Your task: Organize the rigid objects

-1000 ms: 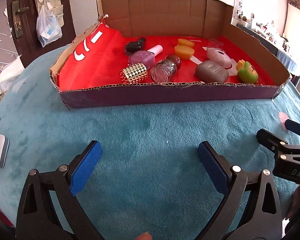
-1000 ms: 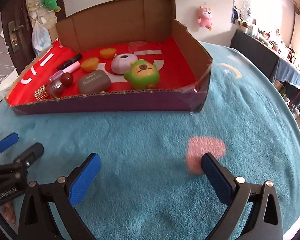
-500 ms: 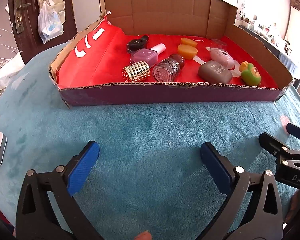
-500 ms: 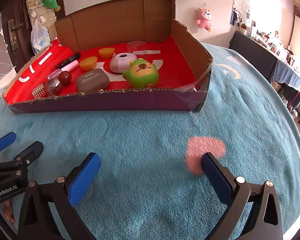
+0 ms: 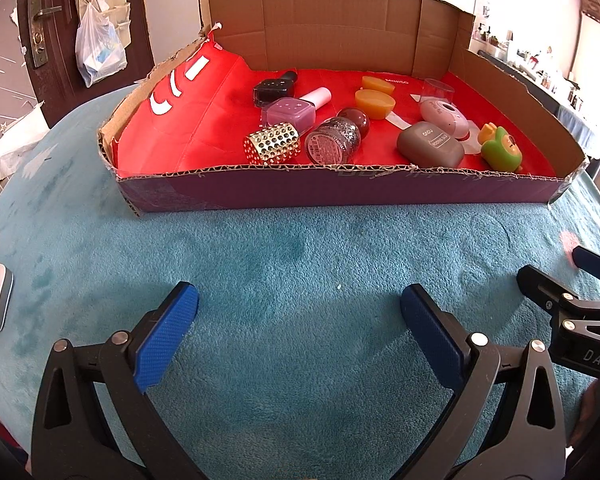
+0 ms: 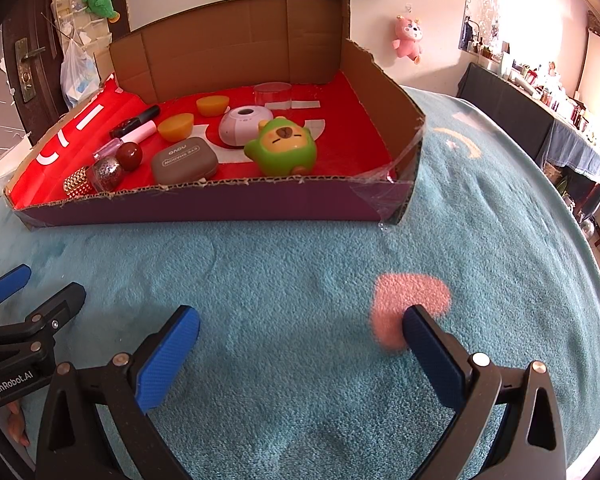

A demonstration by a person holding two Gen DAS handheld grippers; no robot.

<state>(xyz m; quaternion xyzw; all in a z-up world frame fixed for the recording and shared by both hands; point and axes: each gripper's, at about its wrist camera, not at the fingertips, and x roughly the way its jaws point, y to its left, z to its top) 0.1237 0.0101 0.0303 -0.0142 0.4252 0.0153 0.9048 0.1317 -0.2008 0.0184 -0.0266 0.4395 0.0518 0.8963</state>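
Teal plush covers the tabletop (image 5: 300, 248), and both tools, left tool (image 5: 300, 312) and right tool (image 6: 300, 332), hover released and empty above it. Compared with a second ago, the cardboard tray (image 5: 340, 192) at twelve o'clock looms slightly larger: both have eased nearer. Its small items, among them the green toy (image 6: 284, 146) and grey case (image 6: 184, 160), lie unchanged inside, so sorting looks either pending or complete.

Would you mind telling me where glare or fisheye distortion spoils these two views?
Left wrist view: the cardboard box bows with fisheye curvature, corners vignette black, and the window top right blows out. Right wrist view: the same overexposure washes the shelves upper right; the green toy stays sharp, and the open right claw is crisp.
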